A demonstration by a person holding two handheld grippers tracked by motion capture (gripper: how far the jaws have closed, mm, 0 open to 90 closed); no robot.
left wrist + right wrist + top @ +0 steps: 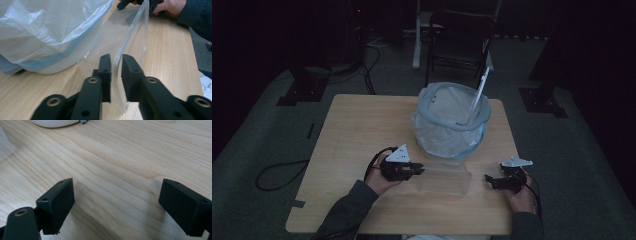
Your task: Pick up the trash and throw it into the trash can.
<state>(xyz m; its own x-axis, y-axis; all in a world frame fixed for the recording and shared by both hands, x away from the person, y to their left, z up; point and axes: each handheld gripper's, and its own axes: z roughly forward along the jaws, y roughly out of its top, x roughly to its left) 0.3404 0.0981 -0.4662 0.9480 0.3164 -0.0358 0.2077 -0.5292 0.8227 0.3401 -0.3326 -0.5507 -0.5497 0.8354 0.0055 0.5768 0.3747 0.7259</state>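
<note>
The clear, thin plastic zip bag (125,47) looks light, floppy and slippery, so the left gripper (115,75), jaws narrowed around its stiffer edge strip, seems well placed, while the right gripper (117,205) waits wide open.

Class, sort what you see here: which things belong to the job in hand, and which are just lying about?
In the job:
clear plastic bag
left gripper, jaws astride the bag's edge
right gripper, open over the table

Lying about:
lined bin
white stick in the bin
chair

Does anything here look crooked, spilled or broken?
Nothing spilled or broken. Only the white stick looks askew, leaning out of the plastic-lined grey bin. The clear plastic bag stands on edge between the left gripper jaws.
</note>
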